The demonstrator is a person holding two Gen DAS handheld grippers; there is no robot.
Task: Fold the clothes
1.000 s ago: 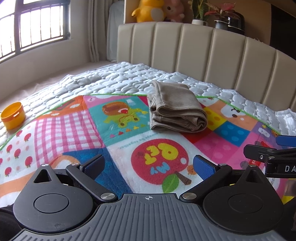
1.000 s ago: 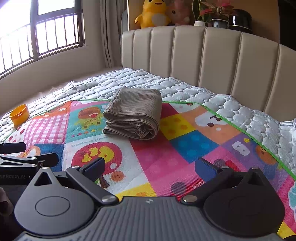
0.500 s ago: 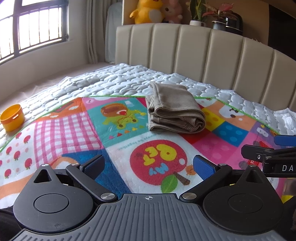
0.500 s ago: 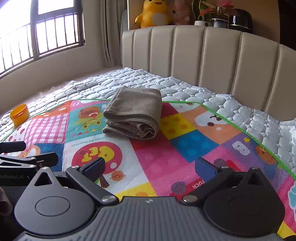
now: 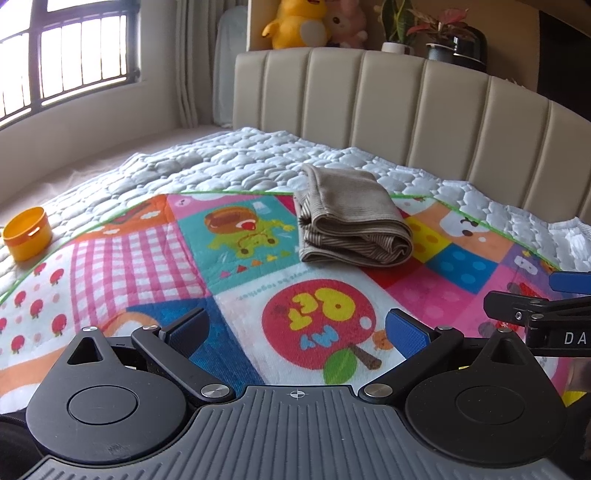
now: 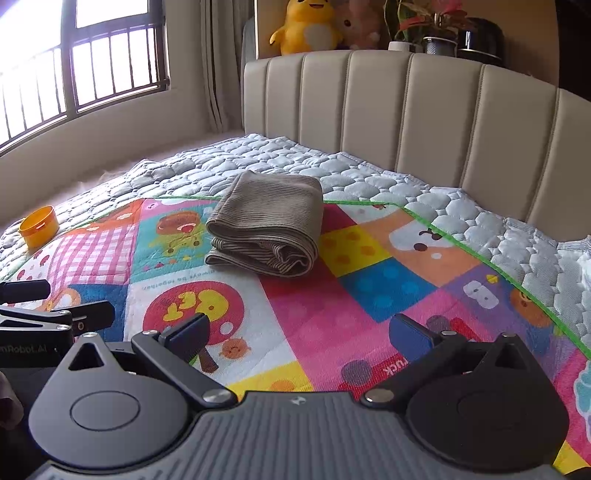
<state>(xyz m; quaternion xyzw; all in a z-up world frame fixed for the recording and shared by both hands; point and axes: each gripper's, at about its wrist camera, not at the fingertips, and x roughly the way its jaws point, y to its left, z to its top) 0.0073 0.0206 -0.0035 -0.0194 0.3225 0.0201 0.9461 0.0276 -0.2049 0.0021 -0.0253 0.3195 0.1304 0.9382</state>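
A folded beige ribbed garment (image 5: 351, 218) lies on the colourful play mat (image 5: 147, 258) on the bed; it also shows in the right wrist view (image 6: 267, 227). My left gripper (image 5: 295, 332) is open and empty, well short of the garment above the mat. My right gripper (image 6: 301, 338) is open and empty, also short of the garment. The right gripper's fingers show at the right edge of the left wrist view (image 5: 532, 314), and the left gripper's at the left edge of the right wrist view (image 6: 55, 314).
An orange round tub (image 5: 27, 234) sits at the mat's left edge on the white quilt (image 5: 240, 166). A beige padded headboard (image 5: 406, 110) stands behind, with plush toys (image 5: 295, 22) and potted plants (image 5: 436, 33) above. A barred window (image 5: 66, 62) is at the left.
Both grippers have drifted slightly; the view has tilted down a little. The garment lies unmoved and both grippers stay open.
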